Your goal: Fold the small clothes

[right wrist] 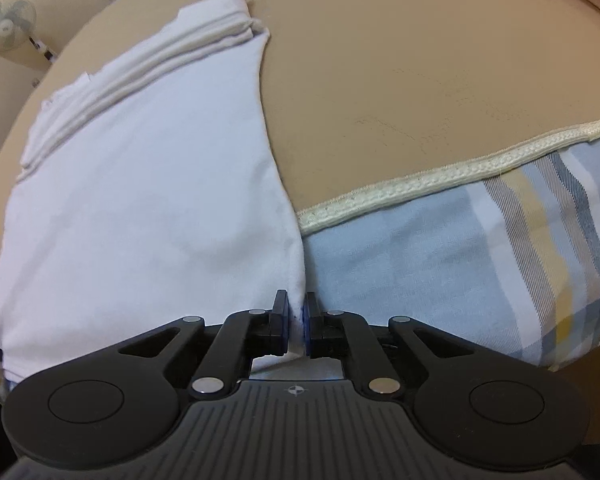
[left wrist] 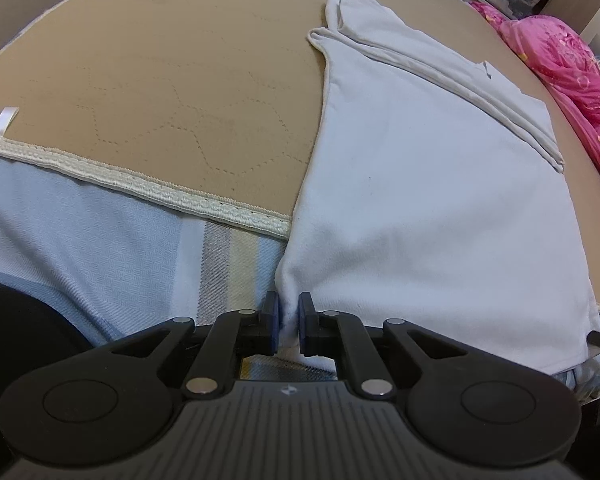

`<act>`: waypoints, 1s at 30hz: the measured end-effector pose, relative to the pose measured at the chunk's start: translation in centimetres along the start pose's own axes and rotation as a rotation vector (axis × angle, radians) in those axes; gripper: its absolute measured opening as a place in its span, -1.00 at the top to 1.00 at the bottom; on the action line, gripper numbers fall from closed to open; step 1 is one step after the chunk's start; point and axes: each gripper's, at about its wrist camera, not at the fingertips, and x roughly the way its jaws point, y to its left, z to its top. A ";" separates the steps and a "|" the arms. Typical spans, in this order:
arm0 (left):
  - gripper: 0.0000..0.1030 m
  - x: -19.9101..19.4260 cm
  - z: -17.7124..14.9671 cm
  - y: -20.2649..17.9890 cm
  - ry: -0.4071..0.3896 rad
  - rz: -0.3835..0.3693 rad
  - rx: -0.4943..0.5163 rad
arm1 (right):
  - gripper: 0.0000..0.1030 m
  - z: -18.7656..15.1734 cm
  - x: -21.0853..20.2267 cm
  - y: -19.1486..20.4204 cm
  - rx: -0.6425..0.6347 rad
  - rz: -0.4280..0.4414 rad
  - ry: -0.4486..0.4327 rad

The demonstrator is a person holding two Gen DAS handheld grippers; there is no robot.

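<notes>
A soft white cotton garment (left wrist: pixel 440 200) lies flat on a tan quilted mat (left wrist: pixel 159 80) with a cream woven edge, and its near end hangs over onto a blue striped sheet (left wrist: pixel 79 240). Its far end is already folded over into a thick band, so it looks partly folded. The left gripper (left wrist: pixel 287 322) is nearly closed and pinches the near left corner of the white cloth between its blue pads. The right gripper (right wrist: pixel 298 322) is nearly closed too, and it pinches the near right corner the same way. A bright pink blanket (left wrist: pixel 560 72) sits bunched up past the far side of the mat. This looks like the start of the next fold, with both near corners held. Next, both hands likely need to lift together and carry the near edge over to the far band, keeping the cloth flat and even.
</notes>
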 end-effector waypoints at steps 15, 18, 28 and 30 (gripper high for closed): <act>0.84 0.3 0.2 -0.3 0.003 0.011 0.014 | 0.86 -0.1 0.1 0.5 -0.043 -0.019 0.000; 0.84 0.3 0.2 -0.1 0.004 0.004 0.006 | 0.78 0.1 0.4 0.1 -0.014 -0.020 0.012; 0.89 -4.0 -0.1 -1.0 -0.158 -0.041 0.094 | 0.87 0.5 -4.2 0.6 0.007 0.053 -0.148; 0.89 -5.5 0.0 -0.7 -0.193 -0.077 0.081 | 0.88 0.9 -6.0 0.4 0.026 0.066 -0.204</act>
